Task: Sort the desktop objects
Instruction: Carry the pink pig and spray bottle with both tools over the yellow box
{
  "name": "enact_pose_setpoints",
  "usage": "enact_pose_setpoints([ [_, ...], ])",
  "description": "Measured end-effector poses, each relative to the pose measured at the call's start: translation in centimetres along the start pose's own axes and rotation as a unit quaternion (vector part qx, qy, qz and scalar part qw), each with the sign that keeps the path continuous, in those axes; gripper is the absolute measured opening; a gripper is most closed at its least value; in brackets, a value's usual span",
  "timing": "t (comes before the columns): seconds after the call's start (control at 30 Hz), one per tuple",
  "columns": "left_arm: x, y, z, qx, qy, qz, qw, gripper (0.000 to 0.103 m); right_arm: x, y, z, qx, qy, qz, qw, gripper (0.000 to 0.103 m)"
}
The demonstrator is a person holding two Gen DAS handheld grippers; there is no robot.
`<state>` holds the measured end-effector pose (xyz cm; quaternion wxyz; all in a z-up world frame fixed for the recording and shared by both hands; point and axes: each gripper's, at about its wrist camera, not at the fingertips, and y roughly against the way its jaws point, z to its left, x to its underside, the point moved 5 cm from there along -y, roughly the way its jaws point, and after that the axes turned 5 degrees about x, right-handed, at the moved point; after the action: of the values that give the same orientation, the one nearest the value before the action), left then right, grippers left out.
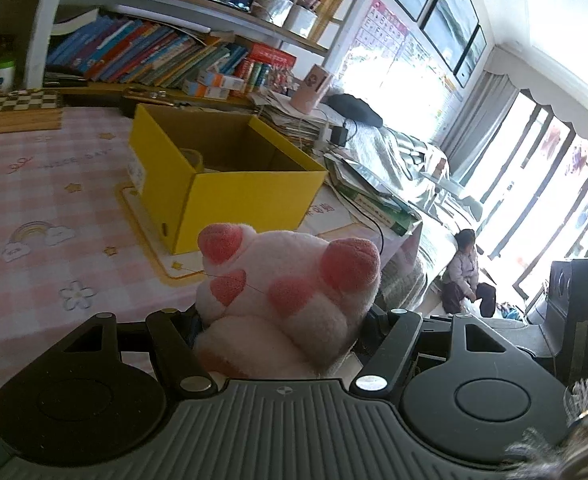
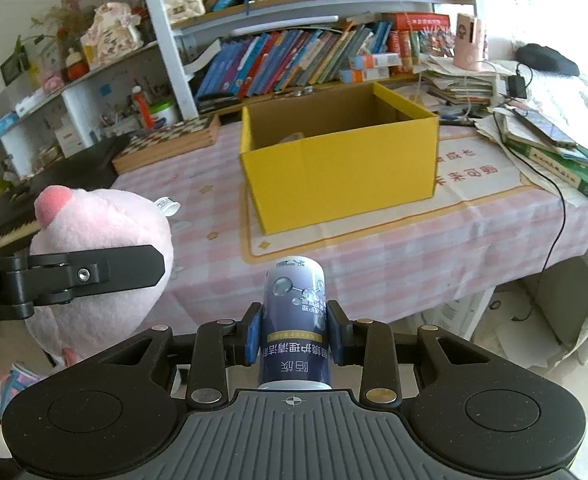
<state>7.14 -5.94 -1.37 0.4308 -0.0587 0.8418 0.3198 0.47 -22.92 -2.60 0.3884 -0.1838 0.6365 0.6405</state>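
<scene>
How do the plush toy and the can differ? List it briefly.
The plush toy is soft, pink and white, and bulky; the can is rigid, dark blue with printed text, and slim. The plush toy fills the left tool, bulging past its fingers, while the can sits neatly between the pads of the right tool. Shared: both are held off the table, facing the open yellow box.

Two tool-mounted fisheye views, each angled down and forward across the bench (image 2: 393, 264); both share the far yellow box (image 1: 230, 196) and bookshelf (image 2: 294, 60) beyond.
</scene>
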Motion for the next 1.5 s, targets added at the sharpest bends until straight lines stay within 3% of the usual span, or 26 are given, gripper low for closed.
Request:
enact_pose_setpoints([
  [1.0, -4.9, -9.5, -4.4, -0.042, 0.008, -0.027, 0.9987, 0.067, -6.2, -4.7, -9.1, -0.052, 0.029, 0.002, 0.998, 0.033],
  [1.5, -12.0, -11.5, -3.9, -0.085, -0.032, -0.095, 0.9914, 0.067, -15.9, -7.1, -9.1, -0.105, 0.067, -0.087, 0.988, 0.033],
])
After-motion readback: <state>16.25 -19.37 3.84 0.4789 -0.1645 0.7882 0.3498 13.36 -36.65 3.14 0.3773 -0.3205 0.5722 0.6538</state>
